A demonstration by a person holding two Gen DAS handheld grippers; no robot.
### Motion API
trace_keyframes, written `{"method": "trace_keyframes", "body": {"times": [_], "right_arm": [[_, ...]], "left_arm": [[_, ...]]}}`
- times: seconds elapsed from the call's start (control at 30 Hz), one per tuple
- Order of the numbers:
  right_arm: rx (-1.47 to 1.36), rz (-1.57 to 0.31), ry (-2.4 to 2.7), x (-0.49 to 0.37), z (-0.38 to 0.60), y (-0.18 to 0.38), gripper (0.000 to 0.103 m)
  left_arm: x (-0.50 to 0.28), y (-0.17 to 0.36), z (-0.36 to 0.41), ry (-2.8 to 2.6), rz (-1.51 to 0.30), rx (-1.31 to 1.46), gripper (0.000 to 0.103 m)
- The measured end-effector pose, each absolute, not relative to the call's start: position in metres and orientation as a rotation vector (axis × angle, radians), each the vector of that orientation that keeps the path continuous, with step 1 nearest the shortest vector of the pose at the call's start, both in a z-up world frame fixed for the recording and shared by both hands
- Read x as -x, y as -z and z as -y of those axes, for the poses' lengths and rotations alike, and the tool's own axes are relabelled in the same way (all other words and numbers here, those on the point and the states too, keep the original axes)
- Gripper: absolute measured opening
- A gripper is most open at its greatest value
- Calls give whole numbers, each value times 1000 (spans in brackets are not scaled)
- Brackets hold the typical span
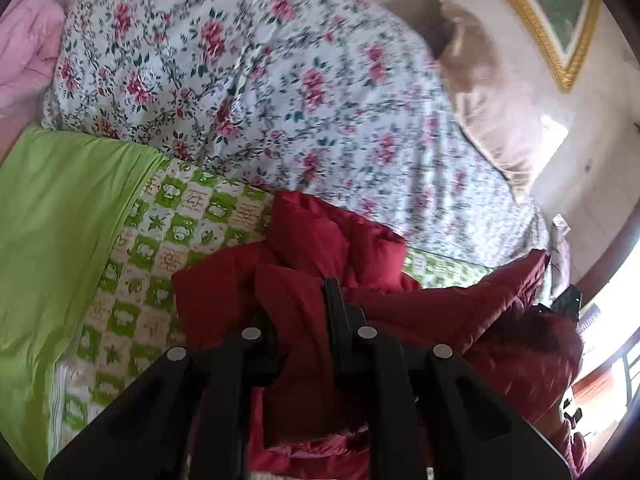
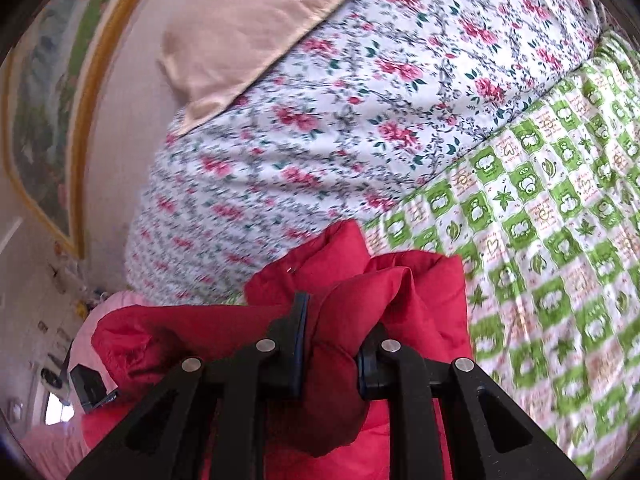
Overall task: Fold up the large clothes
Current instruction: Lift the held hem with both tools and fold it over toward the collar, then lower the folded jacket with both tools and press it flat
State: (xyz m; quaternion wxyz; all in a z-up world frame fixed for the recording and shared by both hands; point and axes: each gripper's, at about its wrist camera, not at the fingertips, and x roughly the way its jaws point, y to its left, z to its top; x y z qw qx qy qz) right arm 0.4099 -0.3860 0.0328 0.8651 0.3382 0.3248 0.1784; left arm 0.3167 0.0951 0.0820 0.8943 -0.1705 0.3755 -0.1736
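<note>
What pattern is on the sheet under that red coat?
Green and white checks with little cartoon pictures on the sheet, clearest in the right wrist view, beneath the red coat.

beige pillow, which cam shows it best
The right wrist view: the beige pillow fills the upper left, lying on the floral quilt, with its corner and edges plain. The left wrist view shows it smaller, blurred and warped near the right edge.

A home bedroom: floral quilt [image 1: 248, 80], pillow [image 2: 248, 36], framed picture [image 1: 552, 12].
</note>
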Motion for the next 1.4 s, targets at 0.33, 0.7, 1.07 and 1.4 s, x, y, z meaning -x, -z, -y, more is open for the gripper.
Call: {"method": "trace_keyframes", "body": {"times": [0.33, 0.7, 1.07, 1.4], "right_arm": [[-760, -743, -230, -495, 385, 21, 17], [-810, -757, -130, -538, 375, 65, 18], [-773, -746, -79, -559, 355, 87, 17], [-739, -754, -61, -570, 340, 85, 19]], "left_arm": [[-408, -33, -90, 287, -878, 322, 13], [-441, -6, -96, 308, -902, 327, 18], [-395, -75, -128, 324, -720, 322, 46], [-341, -65, -23, 623, -788, 226, 46]]}}
